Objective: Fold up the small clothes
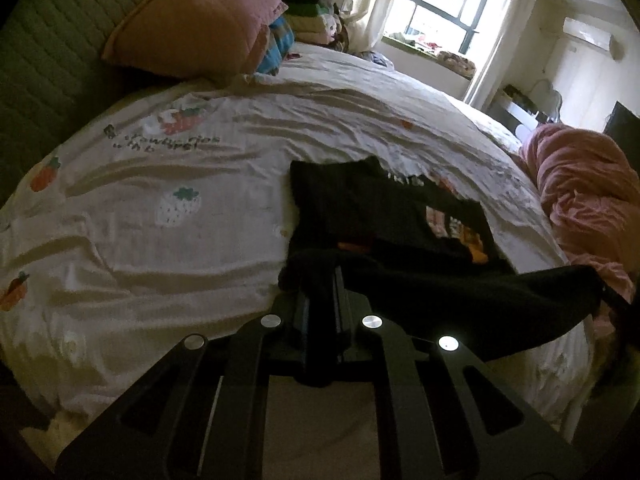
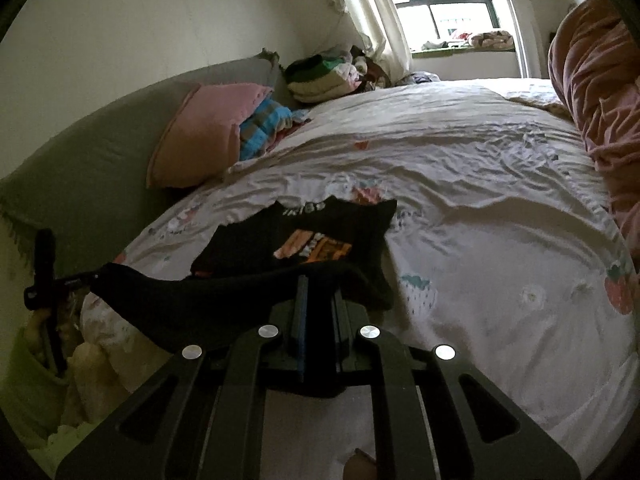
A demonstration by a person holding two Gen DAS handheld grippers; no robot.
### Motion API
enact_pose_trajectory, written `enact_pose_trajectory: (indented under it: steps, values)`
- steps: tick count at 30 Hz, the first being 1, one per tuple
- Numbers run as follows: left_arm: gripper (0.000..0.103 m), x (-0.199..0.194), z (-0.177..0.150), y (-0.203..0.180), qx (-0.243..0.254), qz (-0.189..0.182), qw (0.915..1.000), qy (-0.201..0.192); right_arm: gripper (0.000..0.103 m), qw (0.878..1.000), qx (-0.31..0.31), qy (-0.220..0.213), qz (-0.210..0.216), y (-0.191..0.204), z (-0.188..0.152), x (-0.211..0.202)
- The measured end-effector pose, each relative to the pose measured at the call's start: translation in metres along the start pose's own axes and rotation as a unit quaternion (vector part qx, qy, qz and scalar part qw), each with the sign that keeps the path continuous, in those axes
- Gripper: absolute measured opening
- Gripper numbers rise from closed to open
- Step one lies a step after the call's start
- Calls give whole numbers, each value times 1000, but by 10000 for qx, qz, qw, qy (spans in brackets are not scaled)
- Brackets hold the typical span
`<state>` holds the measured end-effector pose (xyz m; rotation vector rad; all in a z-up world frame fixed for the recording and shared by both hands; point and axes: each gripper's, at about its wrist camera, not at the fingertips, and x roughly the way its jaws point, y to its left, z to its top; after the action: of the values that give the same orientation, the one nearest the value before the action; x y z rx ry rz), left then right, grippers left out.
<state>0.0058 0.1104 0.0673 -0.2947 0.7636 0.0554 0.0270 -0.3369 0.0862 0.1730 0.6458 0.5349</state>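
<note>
Holding black T-shirt (image 1: pixel 384 216) hem: your left gripper (image 1: pixel 320 280), right gripper (image 2: pixel 318 284) clamped on corners | hem taut between them | body lies ahead on bed (image 1: pixel 160 248).

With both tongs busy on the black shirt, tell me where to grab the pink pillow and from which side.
Take the pink pillow by its lower corner, coming in from the foot of the bed. It leans tilted against the green headboard, so that piped edge stands free of the sheet. A striped blanket crowds its window side, which probably leaves less room there.
</note>
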Motion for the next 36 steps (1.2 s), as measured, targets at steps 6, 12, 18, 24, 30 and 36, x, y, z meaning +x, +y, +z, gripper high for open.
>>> enact_pose_trajectory:
  steps: [6, 12, 18, 24, 30, 36]
  values:
    - [3, 5, 11, 3, -128, 6, 9999, -66, 8, 9998, 13, -198, -75, -4, 19, 6]
    - [3, 6, 27, 5, -145, 45, 9997, -169, 8, 9993, -15, -360, -122, -4, 37, 16]
    - [3, 11, 45, 3, -109, 96, 9996, -244, 8, 9988, -62, -443, -178, -3, 55, 25]
    - [3, 18, 63, 0, -47, 167, 9994, -299, 8, 9983, -76, -458, -348, -6, 70, 38]
    - [3, 33, 83, -1, -41, 220, 9992, -326, 8, 9981, 7, -432, -448, -13, 80, 55]
    - [3, 53, 96, -5, 70, 366, 9988, -319, 8, 9971, -70, -415, -635, -17, 86, 70]
